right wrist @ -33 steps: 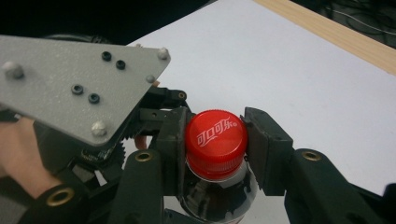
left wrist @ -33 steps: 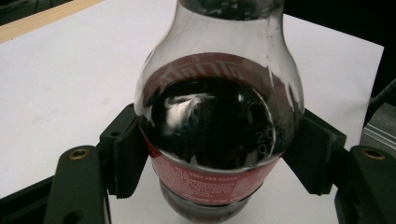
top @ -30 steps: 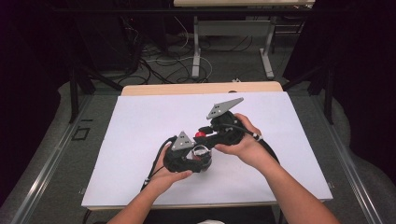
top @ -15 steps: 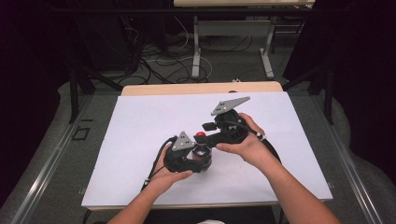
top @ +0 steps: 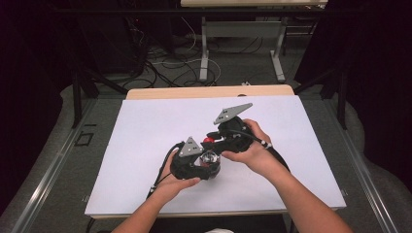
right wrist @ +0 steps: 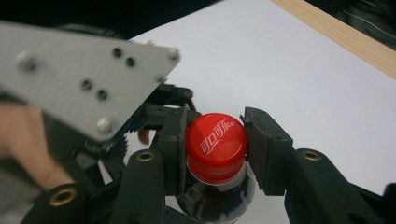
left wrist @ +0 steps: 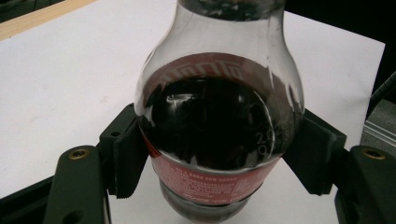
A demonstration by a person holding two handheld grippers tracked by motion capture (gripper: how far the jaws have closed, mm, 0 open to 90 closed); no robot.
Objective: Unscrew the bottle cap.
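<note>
The white table [top: 145, 145] is the biggest thing in the high view, with a strip of bare wood along its far edge at 12 o'clock. The person's two forearms come in from 6 o'clock and meet near the middle of the white surface.

The left gripper [top: 197, 162] is a little toward 6 o'clock from the table centre, with its grey three-cornered plate on top. In the left gripper view its two black jaws press on the body of the cola bottle [left wrist: 217, 126] from 9 o'clock and from 3 o'clock, at the height of the red label, so this claw is clenched on the bottle. The bottle is of clear plastic, and dark drink fills its wide part.

The right gripper [top: 228, 133] is at about 1 o'clock from the left one and just beside it. In the right gripper view the red cap [right wrist: 216, 146] sits between its two jaws. The jaw at 9 o'clock touches the cap. At the jaw at 3 o'clock a thin dark line shows beside the cap, and I cannot tell if that pad touches, so I cannot say if this claw is already grasping.

In the high view the cap [top: 208, 140] is a small red spot between the two grippers.
</note>
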